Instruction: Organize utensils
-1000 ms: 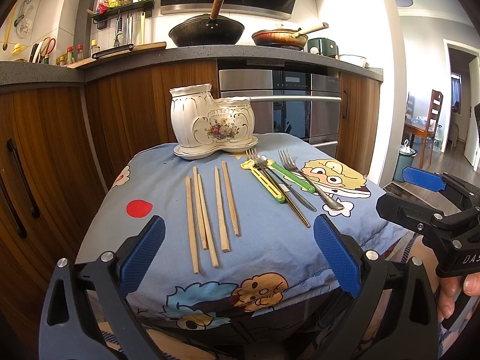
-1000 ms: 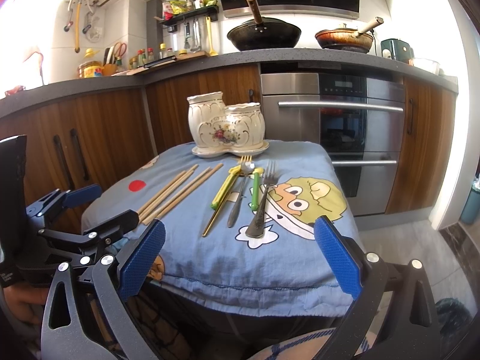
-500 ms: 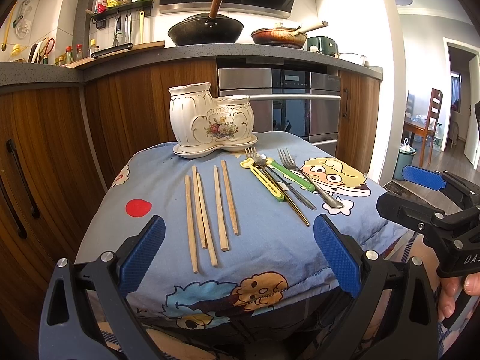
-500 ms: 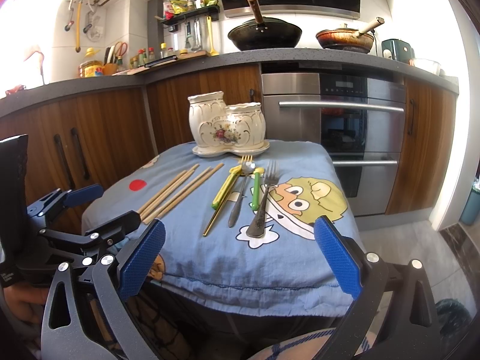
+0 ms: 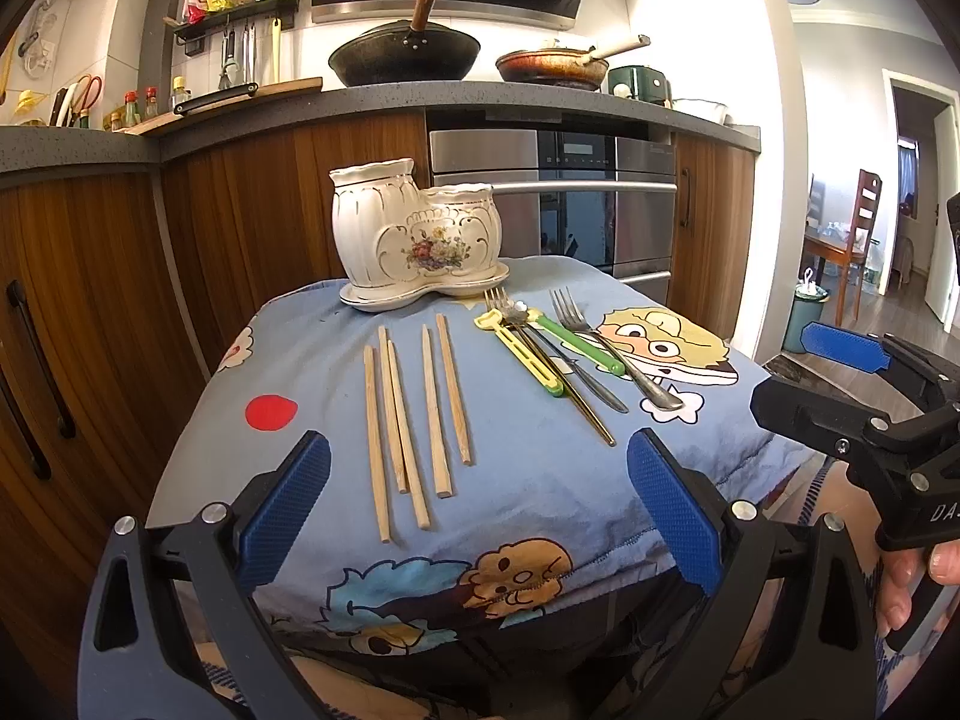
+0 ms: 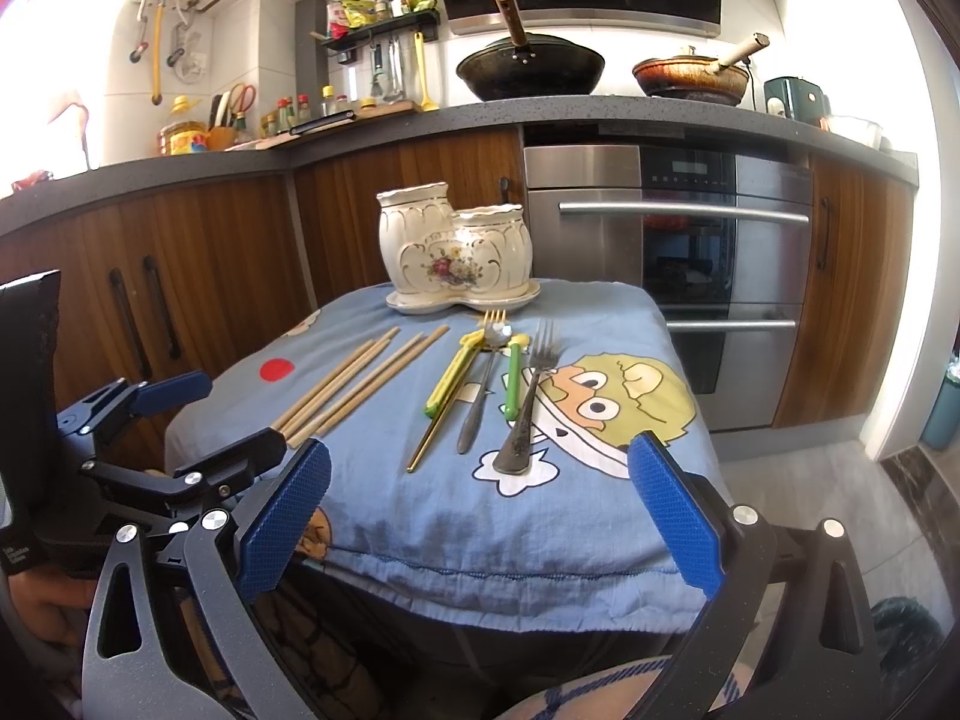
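A cream ceramic two-pot utensil holder [image 5: 414,240] with a flower print stands at the far side of a small table under a blue cartoon cloth [image 5: 336,372]; it also shows in the right wrist view [image 6: 456,255]. Several wooden chopsticks [image 5: 414,414] lie side by side on the left [image 6: 360,381]. To the right lie a yellow-handled utensil [image 5: 522,354], a green-handled one [image 5: 579,345], a gold one, a spoon and a steel fork [image 5: 612,348] [image 6: 528,396]. My left gripper [image 5: 477,510] is open and empty at the near edge. My right gripper [image 6: 477,510] is open and empty too.
Wooden cabinets [image 5: 90,300] and a steel oven [image 5: 576,210] stand behind the table. Woks sit on the counter [image 5: 408,57]. The right gripper shows at the right of the left wrist view [image 5: 870,414]. The left gripper shows at the left of the right wrist view [image 6: 150,450].
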